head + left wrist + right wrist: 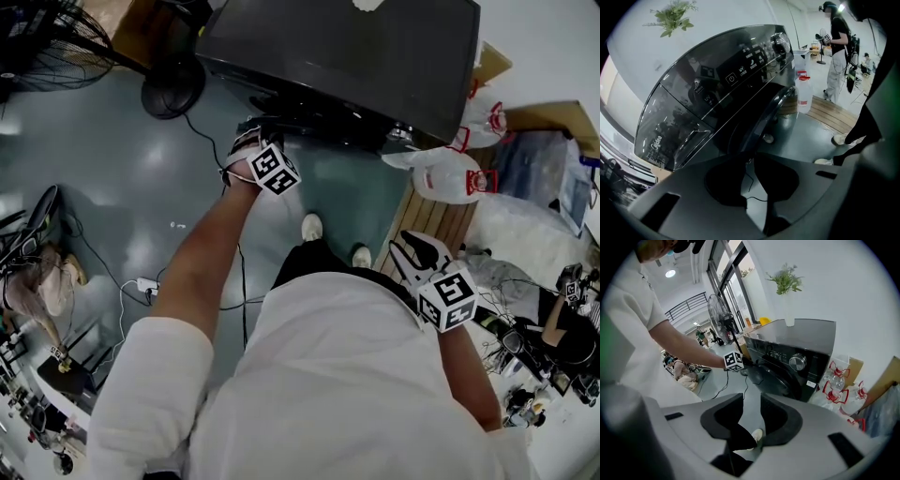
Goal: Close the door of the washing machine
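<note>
washer (356,66): cut off, top edge | left gripper (255,136) tips: hidden, hd view

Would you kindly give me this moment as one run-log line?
washing machine door: ajar, not yet closed | left gripper: open, empty, near door edge | right gripper: open, empty, away from machine

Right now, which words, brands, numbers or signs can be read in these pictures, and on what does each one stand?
"Midea": on the washing machine, at the end of its glossy front panel far from the knob.
Control panel: white icons and words, too small to read.
Red label on the plastic bottle: blurred, unreadable.
White sticker on the machine's front corner: too small to read.
No other text can be read.
</note>
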A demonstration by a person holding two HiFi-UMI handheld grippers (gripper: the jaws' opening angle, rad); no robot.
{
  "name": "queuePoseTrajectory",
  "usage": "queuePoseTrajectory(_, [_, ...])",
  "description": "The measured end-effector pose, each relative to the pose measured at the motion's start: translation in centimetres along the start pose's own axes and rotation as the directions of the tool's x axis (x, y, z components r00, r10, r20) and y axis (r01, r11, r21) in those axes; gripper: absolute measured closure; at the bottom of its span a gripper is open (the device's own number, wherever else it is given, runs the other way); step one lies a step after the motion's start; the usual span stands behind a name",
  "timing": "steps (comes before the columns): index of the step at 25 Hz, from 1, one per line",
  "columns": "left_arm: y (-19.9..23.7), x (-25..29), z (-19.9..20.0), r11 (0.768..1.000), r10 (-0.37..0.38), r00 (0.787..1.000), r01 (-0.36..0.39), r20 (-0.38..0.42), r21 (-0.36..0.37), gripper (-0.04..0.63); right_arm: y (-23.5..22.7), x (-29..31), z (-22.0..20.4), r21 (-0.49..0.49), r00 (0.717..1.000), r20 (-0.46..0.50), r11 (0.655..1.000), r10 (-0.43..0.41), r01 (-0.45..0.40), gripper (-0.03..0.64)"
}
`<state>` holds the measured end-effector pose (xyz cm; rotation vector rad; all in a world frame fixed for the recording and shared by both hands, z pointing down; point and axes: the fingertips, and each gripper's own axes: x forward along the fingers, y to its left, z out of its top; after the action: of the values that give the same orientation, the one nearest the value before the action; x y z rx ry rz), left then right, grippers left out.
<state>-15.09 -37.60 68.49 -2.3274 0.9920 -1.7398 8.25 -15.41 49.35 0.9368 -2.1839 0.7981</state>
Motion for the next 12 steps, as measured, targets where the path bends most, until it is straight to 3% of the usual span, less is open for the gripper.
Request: queuePoseTrajectory(12, [1.9, 1.8, 1.6, 1.000, 0.030, 0.999, -0.030, 0.012, -0.004, 0.531, -1.1, -0.5, -0.7, 0.017, 1.000, -0.013, 1.000, -0.019, 0.019, 0.492])
